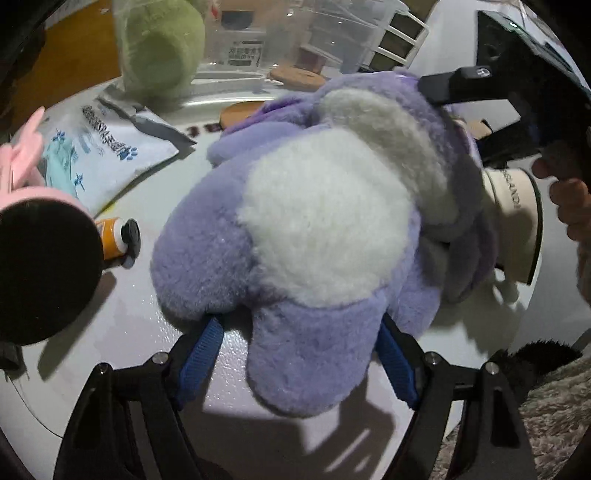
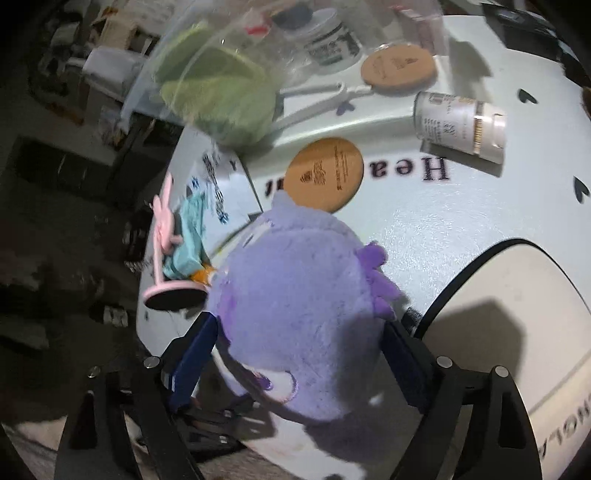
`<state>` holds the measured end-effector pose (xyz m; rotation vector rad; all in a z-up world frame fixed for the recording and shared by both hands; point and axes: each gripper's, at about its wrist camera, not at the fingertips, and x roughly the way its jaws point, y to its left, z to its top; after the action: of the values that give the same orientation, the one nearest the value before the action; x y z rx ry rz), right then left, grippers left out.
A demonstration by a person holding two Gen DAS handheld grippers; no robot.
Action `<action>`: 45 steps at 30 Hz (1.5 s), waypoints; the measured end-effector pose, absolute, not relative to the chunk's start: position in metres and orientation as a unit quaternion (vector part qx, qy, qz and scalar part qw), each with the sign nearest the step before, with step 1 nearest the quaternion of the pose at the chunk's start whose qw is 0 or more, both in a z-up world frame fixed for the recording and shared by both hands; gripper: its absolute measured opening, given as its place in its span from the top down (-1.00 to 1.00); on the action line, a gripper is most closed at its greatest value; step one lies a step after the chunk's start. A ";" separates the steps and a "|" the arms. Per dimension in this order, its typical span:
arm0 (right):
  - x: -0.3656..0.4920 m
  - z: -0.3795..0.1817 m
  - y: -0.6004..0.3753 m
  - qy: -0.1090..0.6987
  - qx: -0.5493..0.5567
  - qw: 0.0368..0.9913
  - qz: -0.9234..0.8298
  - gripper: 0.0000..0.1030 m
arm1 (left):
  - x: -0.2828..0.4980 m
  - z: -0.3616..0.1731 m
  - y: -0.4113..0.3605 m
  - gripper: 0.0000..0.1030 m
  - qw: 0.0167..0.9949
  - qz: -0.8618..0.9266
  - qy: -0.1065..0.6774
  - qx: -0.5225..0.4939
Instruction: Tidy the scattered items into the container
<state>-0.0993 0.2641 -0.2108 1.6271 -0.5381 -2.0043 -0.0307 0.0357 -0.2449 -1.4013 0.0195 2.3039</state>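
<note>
in the left wrist view, far out to the left of the left gripper (image 1: 299, 354) a pink stand with a dark round base (image 1: 40, 273) sits at the edge of the white table (image 1: 140, 317), and beside it, still left of the claw, an orange tube with a black cap (image 1: 118, 240) lies on its side. ahead and to the left lies a flat white packet with blue print (image 1: 110, 155), and beyond that a green plush (image 1: 162, 48) sits inside the clear container (image 1: 295, 33), which stands far ahead of the claw. the left gripper's jaws stand wide, one blue pad on each side of the lower end of the purple plush toy (image 1: 317, 229), close against the fur; whether they press on it i cannot tell. the toy lies on the table, not in the container. ahead and to the right the right gripper (image 1: 454, 86) reaches onto the toy's far end, and at the right edge a hand (image 1: 569, 206) holds it. in the right wrist view the right gripper (image 2: 299, 350) also stands wide with the purple plush toy (image 2: 295, 317) between its pads, filling the gap; a firm grip cannot be told. ahead of the claw lies a round cork coaster (image 2: 325, 173), a second cork coaster (image 2: 399, 70) farther on, and ahead to the right a white jar (image 2: 458, 122) on its side.
</note>
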 end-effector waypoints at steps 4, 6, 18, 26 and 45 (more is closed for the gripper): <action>-0.108 -0.232 0.278 -0.257 0.591 0.270 -0.715 -0.71 | -0.034 -0.245 0.036 -0.56 0.222 0.833 -0.001 -0.507; -0.110 -0.234 0.280 -0.264 0.585 0.283 -0.712 -0.71 | -0.034 -0.246 0.037 -0.56 0.223 0.833 0.001 -0.507; -0.105 -0.231 0.279 -0.246 0.600 0.200 -0.734 -0.80 | -0.045 -0.253 0.018 -0.51 0.229 0.825 -0.078 -0.510; -0.067 -0.223 0.309 -0.345 0.575 0.159 -0.724 -0.81 | -0.041 -0.252 0.025 -0.46 0.223 0.829 -0.061 -0.510; -0.085 -0.253 0.279 -0.397 0.557 0.201 -0.702 -0.40 | -0.032 -0.252 0.048 -0.46 0.179 0.837 0.069 -0.512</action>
<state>-0.0850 0.2786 -0.2533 1.5546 -1.1079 -1.9604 -0.0316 0.0478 -0.2519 -1.4480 0.1939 2.3674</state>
